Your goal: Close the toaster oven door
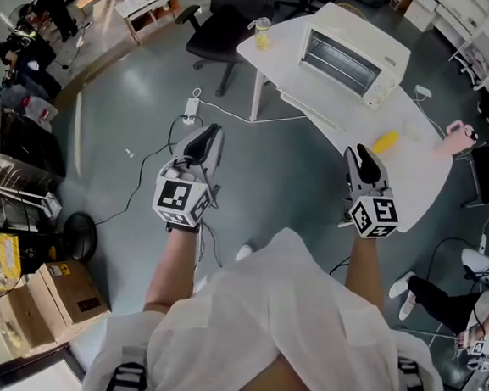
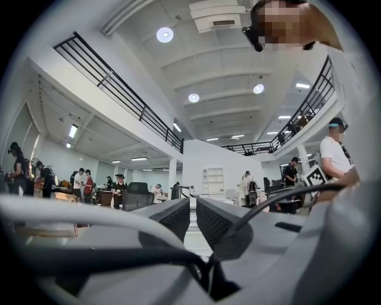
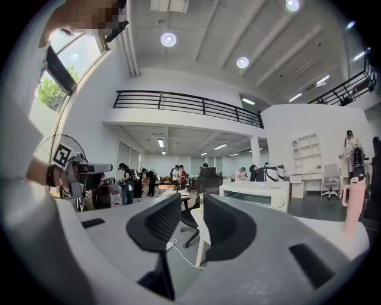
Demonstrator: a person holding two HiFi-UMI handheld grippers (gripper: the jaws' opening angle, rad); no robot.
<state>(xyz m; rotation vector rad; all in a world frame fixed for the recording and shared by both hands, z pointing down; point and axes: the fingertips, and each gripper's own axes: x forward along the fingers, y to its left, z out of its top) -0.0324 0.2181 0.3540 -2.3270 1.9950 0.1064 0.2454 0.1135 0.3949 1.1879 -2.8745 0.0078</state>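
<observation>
Oven: the oven [image 1: 352, 57] sits on the far end of the white table [image 1: 410, 142], well apart from both grippers, front facing this way.
Door: honestly looks already up against the front from here, but it's too small to say whether it's fully seated.
Left gripper: the left gripper [image 1: 212, 134] is held out over the floor, jaws pretty much pressed together, nothing in them.
Right gripper: the right gripper [image 3: 191, 208] is pointing toward the oven with jaws partly spread and empty.
Step in hand: I'd say check the door, or finish the push.
How to do it well: get close first. Push flat and high on the door near its top edge, not on the glass middle. The oven looks light, so brace its top with the left.
Watch out: there's a yellow thing [image 1: 384, 142] on the table just in front, so don't sweep it.
</observation>
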